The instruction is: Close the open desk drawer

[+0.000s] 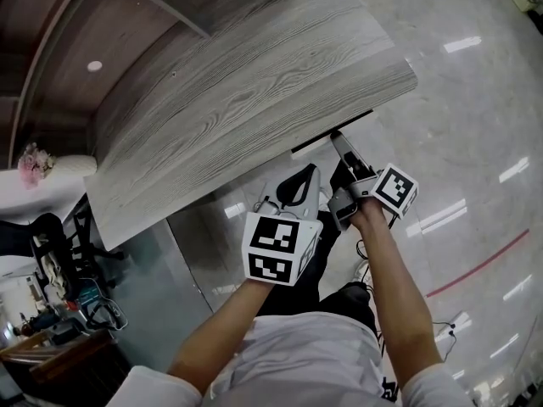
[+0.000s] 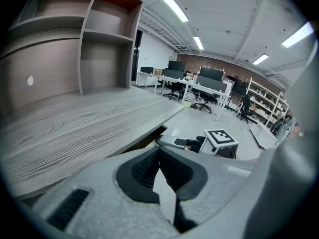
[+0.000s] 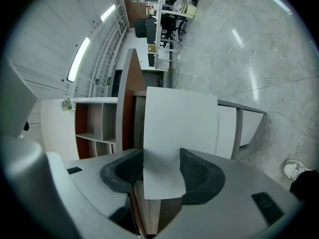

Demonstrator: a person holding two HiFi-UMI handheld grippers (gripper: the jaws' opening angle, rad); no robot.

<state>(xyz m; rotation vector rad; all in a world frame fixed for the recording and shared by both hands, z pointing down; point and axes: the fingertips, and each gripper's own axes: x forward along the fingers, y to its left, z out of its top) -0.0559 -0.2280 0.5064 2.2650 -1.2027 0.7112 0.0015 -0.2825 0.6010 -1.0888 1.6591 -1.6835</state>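
- The white flat drawer front panel point(image 3: 179, 128) sits under the front edge of the grey wood-grain counter point(image 1: 237, 100), near its right-hand corner. Its long axis runs along that edge.
- It lies dead ahead of the right tool point(image 3: 159, 163), so that's the nearer of the 2 hands. The closing push looks like it should go straight in under the counter.
- The right tool's jaws are spread wide with the panel's rounded corner in the gap. I see no clear pinch on it.
- The left tool point(image 2: 159, 156) hangs just beside it, below the counter edge, with tips pressed together and nothing between them.
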